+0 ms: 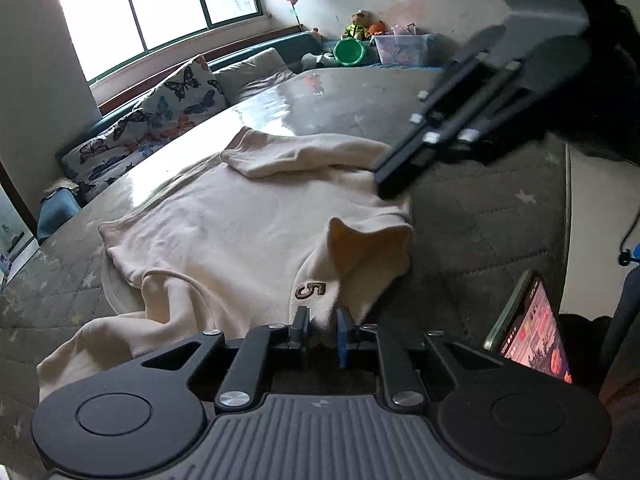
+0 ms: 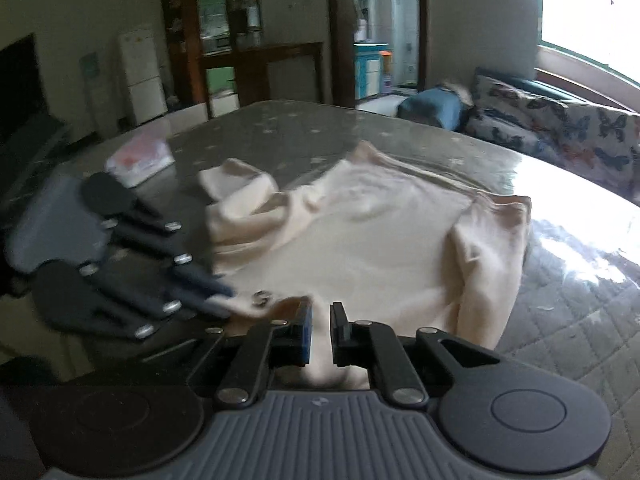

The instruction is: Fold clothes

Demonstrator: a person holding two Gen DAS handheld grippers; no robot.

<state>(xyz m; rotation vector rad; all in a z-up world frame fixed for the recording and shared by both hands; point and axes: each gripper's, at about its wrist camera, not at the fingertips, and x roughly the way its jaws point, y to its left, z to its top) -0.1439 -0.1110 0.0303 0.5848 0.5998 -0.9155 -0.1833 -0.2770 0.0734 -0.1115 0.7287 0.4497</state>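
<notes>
A cream sweatshirt (image 1: 224, 224) lies crumpled on a grey quilted mattress (image 1: 488, 216). Its near edge carries a brown "5" patch (image 1: 310, 290). My left gripper (image 1: 322, 322) is shut on the fabric just below that patch, lifting a fold. My right gripper (image 1: 390, 184) comes in from the upper right and pinches the garment's right edge. In the right wrist view the right gripper (image 2: 320, 320) is shut with cream sweatshirt (image 2: 360, 248) cloth between its pads. The left gripper (image 2: 222, 300) shows blurred at the left, gripping the neighbouring edge. A sleeve cuff (image 2: 240, 184) lies folded at the far left.
A phone (image 1: 536, 332) with a lit screen leans at the mattress's right edge. Butterfly cushions (image 1: 160, 120) line a bench under the window. A toy box (image 1: 404, 48) and green bowl (image 1: 350, 51) sit beyond. A small plastic packet (image 2: 140, 160) lies on the mattress's far left.
</notes>
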